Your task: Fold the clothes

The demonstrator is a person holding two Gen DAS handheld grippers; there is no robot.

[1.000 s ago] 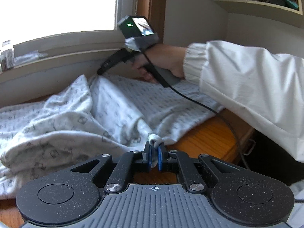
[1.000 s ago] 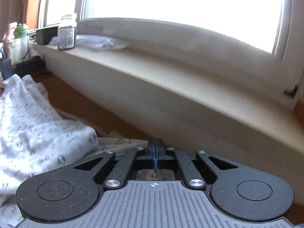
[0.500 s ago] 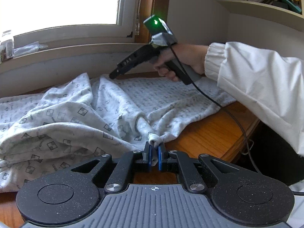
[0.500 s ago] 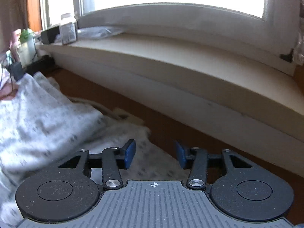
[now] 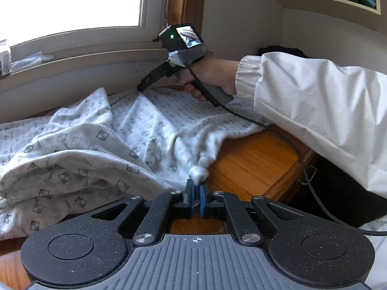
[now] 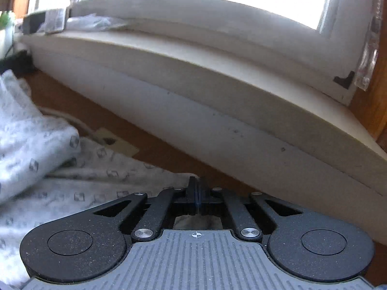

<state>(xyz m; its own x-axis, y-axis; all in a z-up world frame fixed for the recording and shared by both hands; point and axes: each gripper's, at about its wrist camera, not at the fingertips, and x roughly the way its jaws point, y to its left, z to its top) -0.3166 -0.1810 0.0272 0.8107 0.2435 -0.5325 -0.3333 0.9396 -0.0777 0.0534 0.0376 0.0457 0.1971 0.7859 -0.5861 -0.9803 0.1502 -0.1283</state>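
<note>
Garment (image 5: pixel 101 145) (white, grey-printed) lies rumpled; left claw (image 5: pixel 196 188) and right claw (image 6: pixel 196 193) each pinch its edge

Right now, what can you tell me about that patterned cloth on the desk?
The garment is soft white knit printed with small grey squares and marks. It lies rumpled in thick folds across the wooden desk, below the window sill. The left gripper pinches a bunched corner at its near edge; the right gripper is closed at its far edge, by the wall.
</note>
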